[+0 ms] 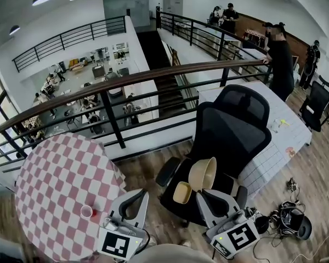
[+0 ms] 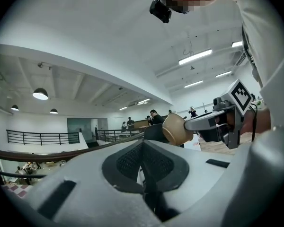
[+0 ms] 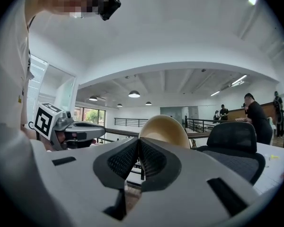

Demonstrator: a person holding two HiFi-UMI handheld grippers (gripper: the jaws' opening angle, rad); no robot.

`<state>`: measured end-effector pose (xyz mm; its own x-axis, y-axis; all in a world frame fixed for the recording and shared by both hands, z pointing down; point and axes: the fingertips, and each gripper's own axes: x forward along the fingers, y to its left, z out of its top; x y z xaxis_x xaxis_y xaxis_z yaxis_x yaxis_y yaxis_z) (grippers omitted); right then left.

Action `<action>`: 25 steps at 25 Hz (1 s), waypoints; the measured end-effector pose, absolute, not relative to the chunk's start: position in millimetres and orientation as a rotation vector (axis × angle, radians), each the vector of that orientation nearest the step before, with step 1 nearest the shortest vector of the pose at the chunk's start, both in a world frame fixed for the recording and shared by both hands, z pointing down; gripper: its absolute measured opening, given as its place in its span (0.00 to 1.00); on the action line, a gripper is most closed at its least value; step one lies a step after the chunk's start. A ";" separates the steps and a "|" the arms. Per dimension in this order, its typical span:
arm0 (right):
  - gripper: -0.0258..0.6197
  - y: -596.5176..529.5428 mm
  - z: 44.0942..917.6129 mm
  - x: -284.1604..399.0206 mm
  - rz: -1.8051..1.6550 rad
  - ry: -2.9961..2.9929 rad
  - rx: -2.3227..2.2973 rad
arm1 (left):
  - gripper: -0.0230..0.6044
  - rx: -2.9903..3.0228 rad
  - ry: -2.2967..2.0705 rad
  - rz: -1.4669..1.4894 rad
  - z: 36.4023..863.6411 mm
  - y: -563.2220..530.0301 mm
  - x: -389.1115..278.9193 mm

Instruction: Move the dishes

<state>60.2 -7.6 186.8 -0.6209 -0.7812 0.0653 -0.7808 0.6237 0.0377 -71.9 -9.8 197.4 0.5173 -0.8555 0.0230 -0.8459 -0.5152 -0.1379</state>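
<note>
Our right gripper [image 3: 139, 143] has its jaws squeezed almost together on the rim of a tan bowl [image 3: 164, 128], hollow side facing back at us; our left gripper [image 2: 143, 144] is pinched closed on nothing. From the head view we've got that bowl up over the seat of a black office chair [image 1: 233, 125], a smaller bowl [image 1: 182, 193] just beside it at the jaw tips; can't tell what's holding that one; the checkered table [image 1: 55, 185] with a small red cup [image 1: 86, 211] sits off to our left.
</note>
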 end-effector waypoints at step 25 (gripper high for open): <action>0.08 -52.5 153.6 -136.3 -0.416 -2.857 0.629 | 0.06 -2.318 1.972 -0.112 184.5 -12.2 -234.8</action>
<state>-136.3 -52.5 153.6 -0.8927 -0.4344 0.1198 -0.3822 0.8708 0.3091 -234.8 -12.2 184.5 0.1604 -0.9870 -0.0064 -0.9800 -0.1585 -0.1205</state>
